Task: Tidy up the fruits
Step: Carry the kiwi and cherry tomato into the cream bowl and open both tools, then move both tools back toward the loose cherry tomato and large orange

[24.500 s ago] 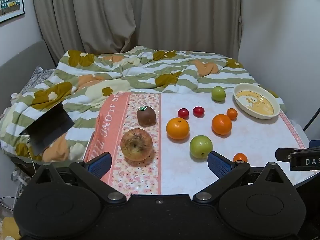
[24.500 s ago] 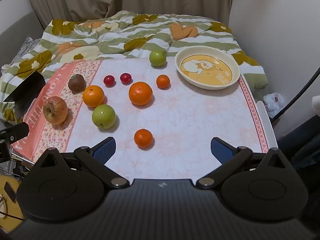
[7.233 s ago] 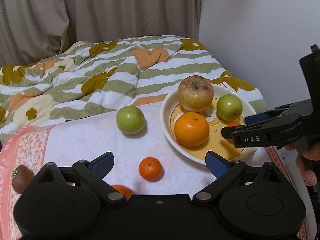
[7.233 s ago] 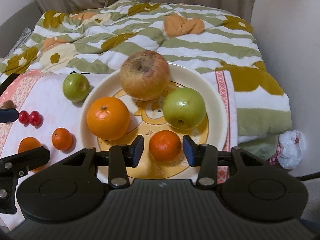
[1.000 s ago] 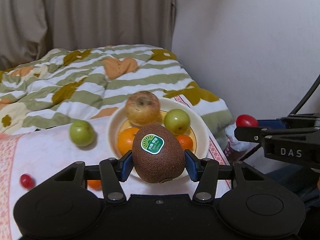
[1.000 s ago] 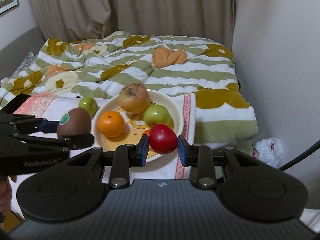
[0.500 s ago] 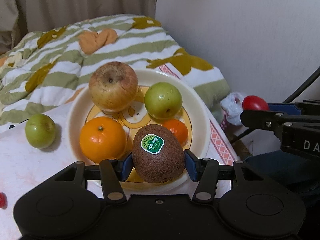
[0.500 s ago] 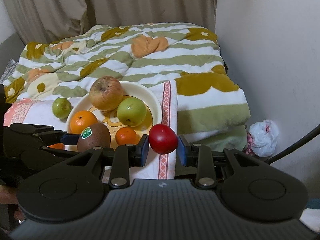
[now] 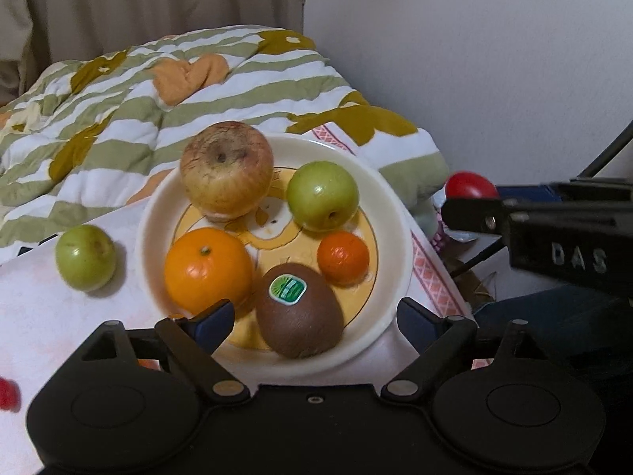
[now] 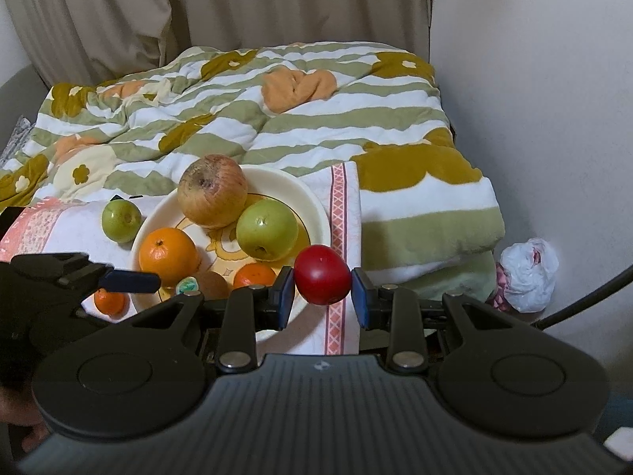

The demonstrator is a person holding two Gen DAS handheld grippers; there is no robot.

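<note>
- Lying in the front of the cream bowl (image 9: 395, 213), the kiwi (image 9: 298, 316) with its green sticker rests free, between the blue pads of the left gripper (image 9: 312, 316) but touched by neither.
- Jaws of the left gripper have just been opening and now stand wide apart, one pad near the large orange (image 9: 207, 269) and the other outside the bowl's right rim.
- Sharing the bowl with the kiwi are the blotchy apple (image 9: 226, 170) at the back, a green apple (image 9: 322, 194) to its right, the large orange at the left and a small mandarin (image 9: 342, 256) just beside the kiwi.
- Jaws of the right gripper (image 10: 322, 275) are clamped on a small red fruit (image 10: 322, 274), held above the bowl's right rim and the patterned border of the cloth on the tabletop (image 10: 340, 206).
- Outside the bowl, a second green apple (image 9: 85, 257) sits on the tabletop to the left, close to the rim.
- Another small mandarin (image 10: 110, 301) lies on the tabletop at the bowl's left front, partly hidden behind the left gripper in the right wrist view.
- A blurred red fruit (image 9: 8, 394) shows at the left edge of the left wrist view.
- Behind the tabletop spreads a striped, flowered blanket (image 10: 277, 118) on a bed, with curtains (image 10: 198, 12) beyond.
- A crumpled white bag (image 10: 528, 273) lies low by the wall on the right.
</note>
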